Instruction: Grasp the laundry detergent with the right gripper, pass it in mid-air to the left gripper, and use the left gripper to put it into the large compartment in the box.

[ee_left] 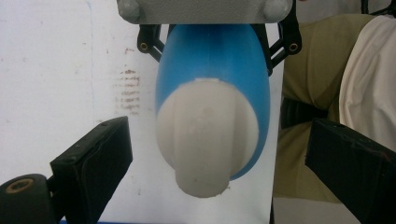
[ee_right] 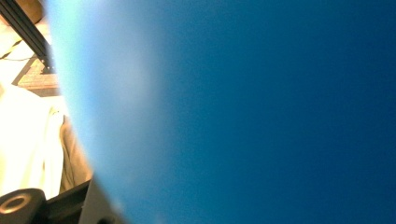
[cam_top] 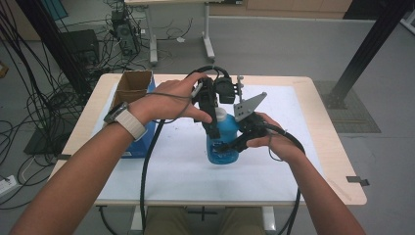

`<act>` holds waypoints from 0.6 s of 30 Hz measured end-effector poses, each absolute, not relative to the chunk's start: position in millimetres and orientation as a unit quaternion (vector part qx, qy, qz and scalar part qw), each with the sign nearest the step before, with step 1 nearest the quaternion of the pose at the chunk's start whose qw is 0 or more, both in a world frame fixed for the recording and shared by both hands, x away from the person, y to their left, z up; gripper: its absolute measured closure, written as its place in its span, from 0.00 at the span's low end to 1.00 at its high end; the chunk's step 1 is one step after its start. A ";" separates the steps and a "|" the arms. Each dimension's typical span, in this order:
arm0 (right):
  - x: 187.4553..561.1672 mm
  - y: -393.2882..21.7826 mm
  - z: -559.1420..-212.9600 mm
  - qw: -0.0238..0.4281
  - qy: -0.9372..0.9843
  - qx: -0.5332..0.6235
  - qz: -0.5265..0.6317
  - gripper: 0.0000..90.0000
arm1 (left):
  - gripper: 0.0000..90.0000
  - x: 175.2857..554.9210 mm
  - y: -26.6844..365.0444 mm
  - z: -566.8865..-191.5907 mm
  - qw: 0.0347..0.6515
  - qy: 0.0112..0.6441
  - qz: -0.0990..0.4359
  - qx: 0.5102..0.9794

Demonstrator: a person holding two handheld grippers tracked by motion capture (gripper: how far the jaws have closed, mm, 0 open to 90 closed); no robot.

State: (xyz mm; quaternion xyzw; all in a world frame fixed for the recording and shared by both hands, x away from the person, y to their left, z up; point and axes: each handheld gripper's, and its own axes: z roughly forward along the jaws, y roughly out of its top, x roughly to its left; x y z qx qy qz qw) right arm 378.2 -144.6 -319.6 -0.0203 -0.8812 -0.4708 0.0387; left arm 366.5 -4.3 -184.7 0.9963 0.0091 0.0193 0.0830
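Step in hand, as I read it: uncapping the blue bottle (cam_top: pixel 222 144). It stands upright near the middle of the white tabletop (cam_top: pixel 303 147), w/ the right gripper (cam_top: pixel 234 145) coming in from the side and clenched round its body. The left gripper (cam_top: pixel 213 128) hangs above, pointing down at the white cap (cam_top: pixel 220 115). Its jaws are released: they sit either side of the cap w/ clear gaps, not touching.

Next move prob. calls for the left jaws to drop a bit further so the pads are level w/ the ribbed side of the cap, centre on it, then squeeze and twist, while the right grip holds the body firm so the bottle doesn't spin or tip. The cap is rounded and looks smooth, so a slip is the likely risk.

Views differ:
- High view gives the layout: both hands, bottle position, an open cardboard box (cam_top: pixel 131 87) well off to the left by the tabletop edge.
- Left gripper view looks straight down on the cap (ee_left: pixel 205 135), shows the gaps to each jaw, and the other gripper's linkage at the bottle's far side.
- Right gripper view is v. close on the blue wall (ee_right: pixel 243 112), blurred; the grip itself isn't readable there.
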 end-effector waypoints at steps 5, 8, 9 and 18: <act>378.0 -144.8 -319.3 0.039 -0.881 -0.021 -0.471 0.49 | 0.09 366.4 -4.6 -185.1 0.083 0.009 0.019 0.996; 378.2 -145.1 -319.4 0.039 -0.881 -0.022 -0.471 0.49 | 0.09 366.3 -5.1 -185.2 0.082 0.009 0.019 0.996; 378.3 -145.2 -319.4 0.039 -0.881 -0.022 -0.471 0.49 | 0.09 366.2 -5.3 -185.4 0.083 0.009 0.019 0.996; 378.2 -144.6 -319.8 0.040 -0.882 -0.023 -0.470 0.49 | 0.09 366.3 -6.5 -186.3 0.082 0.006 0.019 0.996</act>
